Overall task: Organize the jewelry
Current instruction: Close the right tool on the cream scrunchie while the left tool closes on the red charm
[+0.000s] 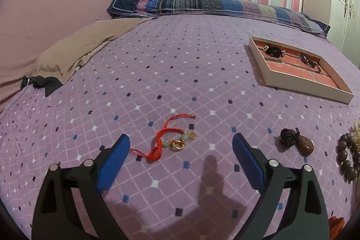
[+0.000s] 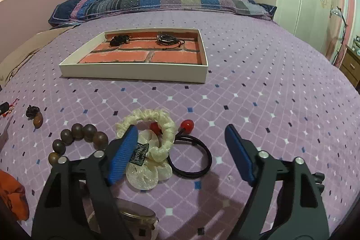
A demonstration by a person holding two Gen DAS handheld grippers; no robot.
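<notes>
On the purple bedspread, a red cord bracelet with pale beads and gold rings lies between the fingers of my open left gripper, untouched. My right gripper is open over a cream scrunchie and a black hair tie with red balls; its left pad overlaps the scrunchie in view. A wooden bead bracelet and a brown knotted pendant lie to the left. The white tray with a brick-pattern floor holds two dark pieces at its far side.
The tray sits at the right in the left wrist view, with the pendant and wooden beads nearer. A striped pillow lies along the far edge of the bed. An orange cloth and a round tin lie close to me.
</notes>
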